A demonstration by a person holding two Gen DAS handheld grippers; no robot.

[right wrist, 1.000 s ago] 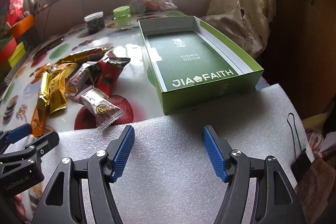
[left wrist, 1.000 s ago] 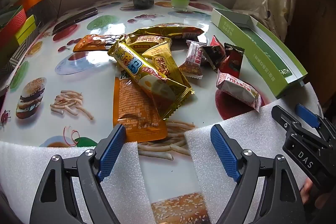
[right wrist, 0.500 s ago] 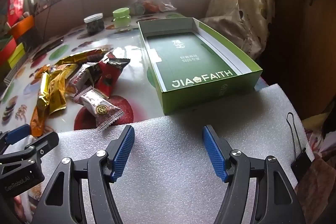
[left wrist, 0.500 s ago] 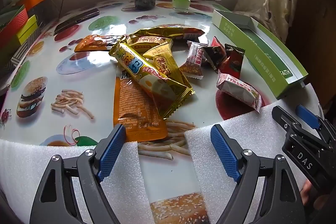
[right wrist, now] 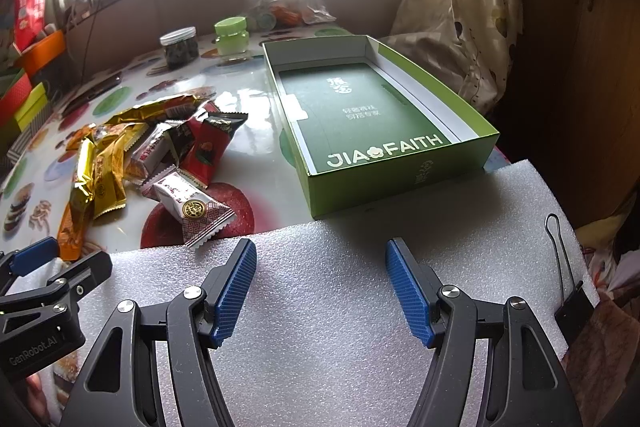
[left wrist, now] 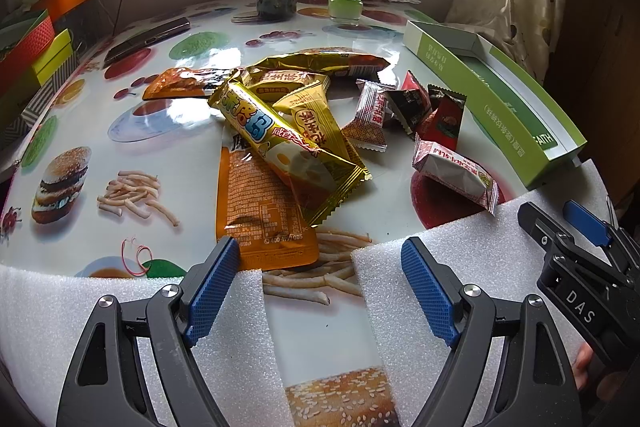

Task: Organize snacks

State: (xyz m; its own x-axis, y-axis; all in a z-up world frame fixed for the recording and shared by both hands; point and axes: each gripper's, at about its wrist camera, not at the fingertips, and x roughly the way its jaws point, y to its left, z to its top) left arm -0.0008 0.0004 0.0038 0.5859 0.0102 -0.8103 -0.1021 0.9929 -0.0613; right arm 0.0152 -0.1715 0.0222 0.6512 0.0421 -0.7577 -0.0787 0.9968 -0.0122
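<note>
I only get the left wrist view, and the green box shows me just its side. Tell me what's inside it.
Observer: The green box holds no snacks; only its printed dark green floor shows.
Operator: Report the right gripper's jaws.
Observer: The right gripper is open and holds nothing, above the white foam sheet.
Operator: Say what's at that foam's right edge.
Observer: A black binder clip sits there.
</note>
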